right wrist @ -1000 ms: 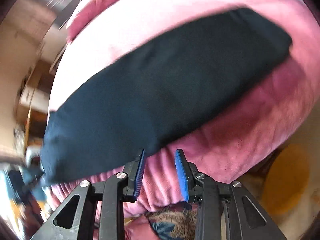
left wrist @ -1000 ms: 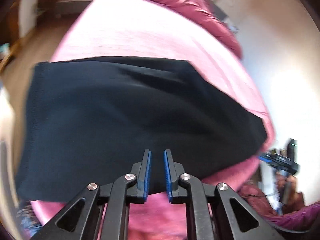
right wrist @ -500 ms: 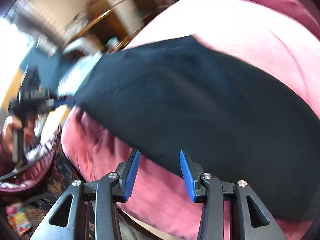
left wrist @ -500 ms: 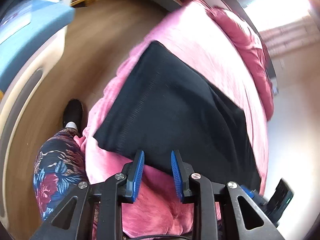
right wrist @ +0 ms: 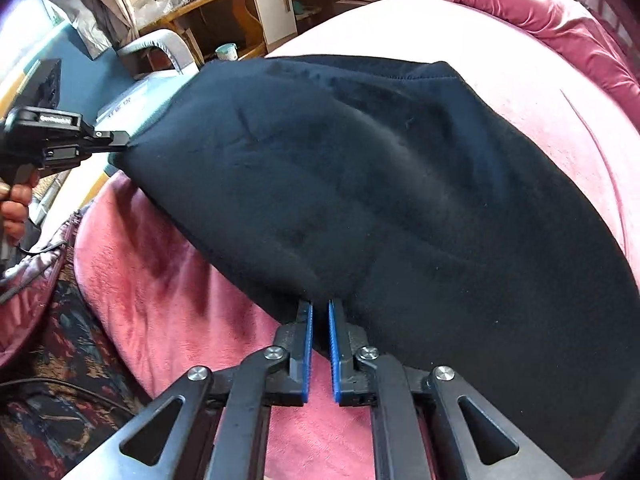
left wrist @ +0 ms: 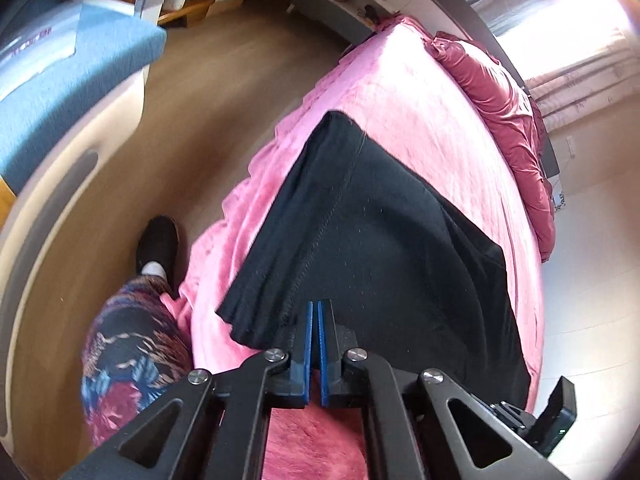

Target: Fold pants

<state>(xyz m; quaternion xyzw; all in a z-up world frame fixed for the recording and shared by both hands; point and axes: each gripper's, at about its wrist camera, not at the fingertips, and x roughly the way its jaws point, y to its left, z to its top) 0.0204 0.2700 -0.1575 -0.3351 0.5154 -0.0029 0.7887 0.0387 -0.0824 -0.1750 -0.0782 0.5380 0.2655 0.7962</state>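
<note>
Black pants (left wrist: 384, 240) lie folded flat across a pink bed (left wrist: 400, 92). My left gripper (left wrist: 315, 305) is shut on the pants' near edge close to their left corner, with the blue pads almost touching. From the right wrist view the same left gripper (right wrist: 122, 140) pinches that corner of the pants (right wrist: 380, 184), slightly lifted, with a hand behind it. My right gripper (right wrist: 320, 304) is shut on the near edge further along, with dark cloth bunched between its tips.
The bed's pink blanket (right wrist: 168, 304) hangs over the near side. A crumpled maroon duvet (left wrist: 504, 92) lies at the far end. A person's floral-trousered leg (left wrist: 128, 344) and black shoe (left wrist: 158, 240) stand on the wood floor (left wrist: 208, 92). A blue-cushioned chair (left wrist: 60, 92) stands left.
Both grippers rolled and swung to the pants' near edge, opened a little wider on the way, then shut on the cloth. The left-hand corner is now lifted slightly.
</note>
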